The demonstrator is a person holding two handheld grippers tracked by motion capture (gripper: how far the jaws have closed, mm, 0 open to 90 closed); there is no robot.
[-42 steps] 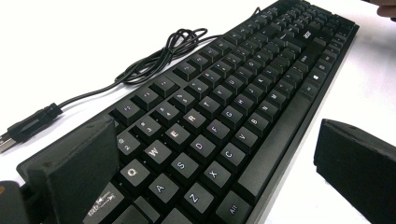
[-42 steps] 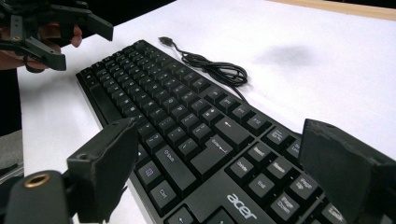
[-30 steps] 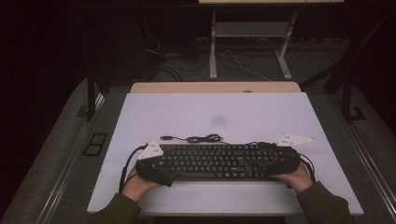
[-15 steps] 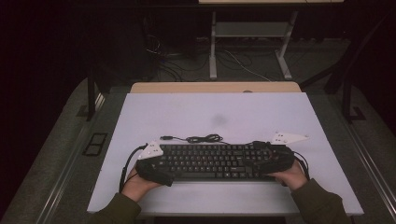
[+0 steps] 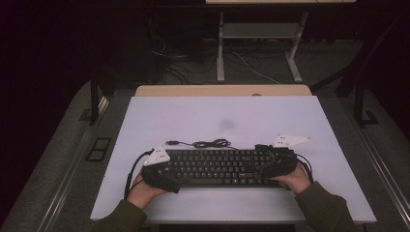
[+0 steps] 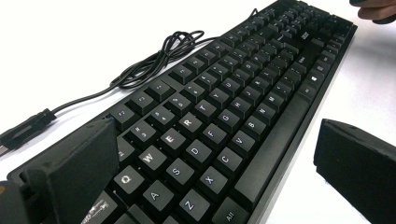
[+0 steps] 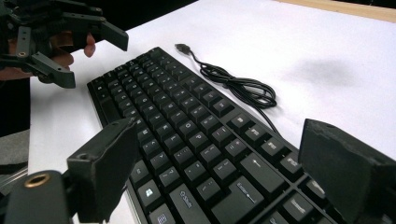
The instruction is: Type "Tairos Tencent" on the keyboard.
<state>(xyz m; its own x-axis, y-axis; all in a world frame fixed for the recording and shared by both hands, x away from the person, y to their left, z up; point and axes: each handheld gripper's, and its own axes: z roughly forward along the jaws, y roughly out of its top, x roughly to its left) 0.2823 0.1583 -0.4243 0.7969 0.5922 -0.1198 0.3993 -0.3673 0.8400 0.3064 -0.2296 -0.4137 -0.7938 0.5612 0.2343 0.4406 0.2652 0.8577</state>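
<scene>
A black keyboard (image 5: 217, 166) lies flat near the front edge of the white table (image 5: 222, 113). Its thin black cable (image 5: 208, 143) is coiled just behind it, the USB plug (image 7: 183, 47) loose on the table. My left gripper (image 5: 163, 175) stands open at the keyboard's left end. In the left gripper view (image 6: 215, 140) one jaw is over the back corner and the other stands off the front edge with a white gap. My right gripper (image 5: 274, 169) is open around the right end, and in the right gripper view (image 7: 222, 137) its jaws straddle the keys. The left gripper (image 7: 91, 56) shows farther off there.
A wooden strip (image 5: 222, 90) runs along the table's far edge. Behind it stand the metal legs of another table (image 5: 220, 48) and loose cables (image 5: 179, 67) on the dark floor. Bare white surface stretches behind the keyboard.
My right gripper has shifted a little left, closer in over the keyboard's right end. The left gripper and the keyboard have stayed put.
</scene>
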